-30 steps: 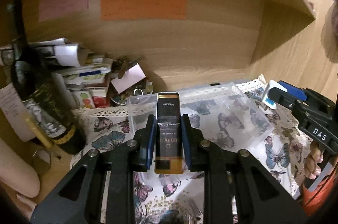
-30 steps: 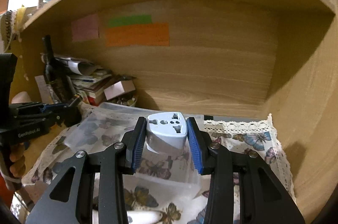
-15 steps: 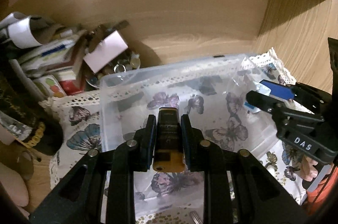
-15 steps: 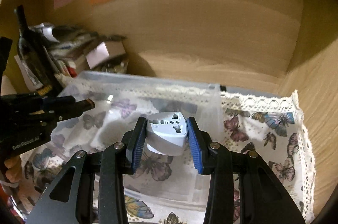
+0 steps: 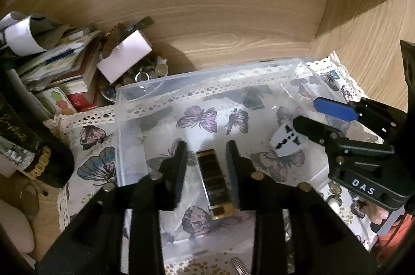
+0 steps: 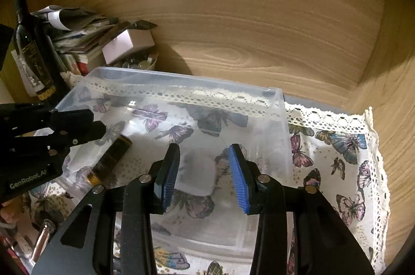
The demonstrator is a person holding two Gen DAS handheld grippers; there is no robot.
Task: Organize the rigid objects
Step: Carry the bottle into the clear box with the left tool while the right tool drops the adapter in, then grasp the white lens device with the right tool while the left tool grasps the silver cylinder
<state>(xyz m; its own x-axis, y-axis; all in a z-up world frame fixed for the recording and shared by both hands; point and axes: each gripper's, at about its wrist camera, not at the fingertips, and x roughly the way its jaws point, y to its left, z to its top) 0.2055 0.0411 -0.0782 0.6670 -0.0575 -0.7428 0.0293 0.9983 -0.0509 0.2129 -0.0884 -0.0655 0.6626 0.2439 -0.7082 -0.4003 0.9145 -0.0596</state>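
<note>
A clear plastic bin (image 5: 207,72) (image 6: 181,81) stands on a butterfly-print cloth inside a wooden shelf. A dark, gold-capped tube (image 5: 215,184) (image 6: 110,158) lies on the bin's floor. My left gripper (image 5: 206,148) is open, its fingers on either side of the tube, not touching it. A white travel adapter (image 5: 285,141) (image 6: 198,175) lies in the bin's right part, blurred in the right wrist view. My right gripper (image 6: 203,153) is open above the adapter and also shows in the left wrist view (image 5: 308,114).
A dark wine bottle (image 6: 33,52) stands at the left beside a pile of papers and boxes (image 5: 64,67) and a small dish of coins (image 5: 145,72). The cloth (image 6: 337,145) covers the shelf floor. Wooden walls close the back and right.
Both grippers lowered into the bin and opened. The tube dropped from the left gripper and the adapter from the right; both now lie on the bin's floor.
</note>
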